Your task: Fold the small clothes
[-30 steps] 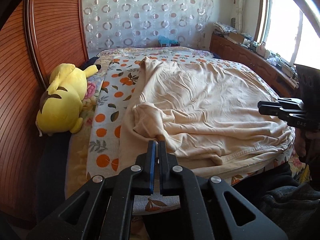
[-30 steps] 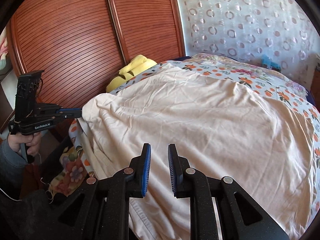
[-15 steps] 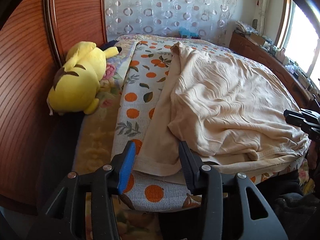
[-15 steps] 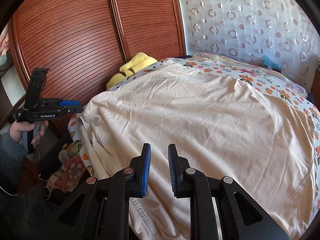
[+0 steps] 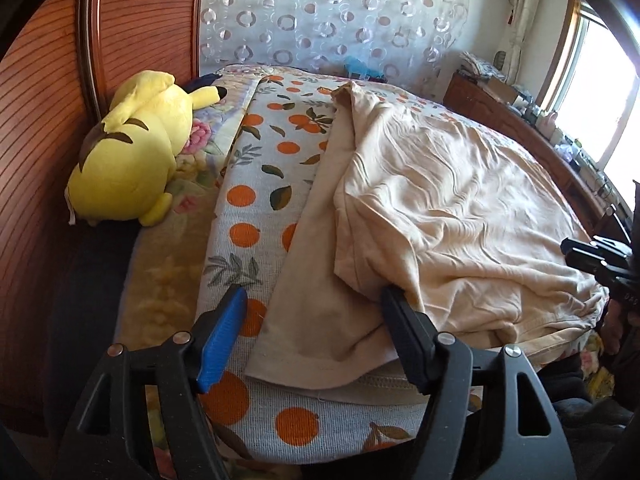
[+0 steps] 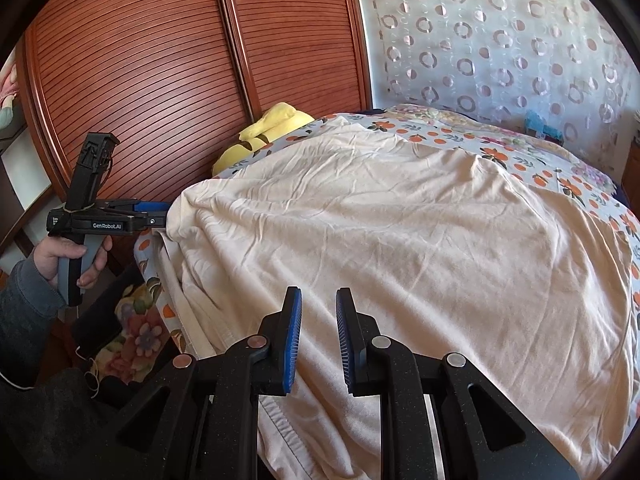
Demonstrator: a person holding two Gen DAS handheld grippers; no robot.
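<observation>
A large cream garment (image 5: 440, 208) lies spread over the bed, its left side folded back onto itself. My left gripper (image 5: 313, 294) hovers low over the near left corner of that fold. Its jaws are opening, and the cloth lies between them without touching the pads. The right wrist view shows the same left gripper (image 6: 162, 216) at the garment's (image 6: 380, 240) left corner, held by a hand (image 6: 60, 252). My right gripper (image 6: 319, 294) stands over the near hem with a narrow gap and nothing pinched. In the left wrist view the right gripper (image 5: 566, 248) is at the right edge.
The bed cover (image 5: 256, 184) has an orange fruit print. A yellow plush toy (image 5: 132, 152) lies at the bed's left side against slatted wooden doors (image 6: 140, 80). A cluttered wooden ledge (image 5: 520, 112) runs under the window on the right.
My left gripper's jaws went from shut to wide apart and the gripper sank a little. The folded corner now rests on the bed. The right gripper has not moved.
</observation>
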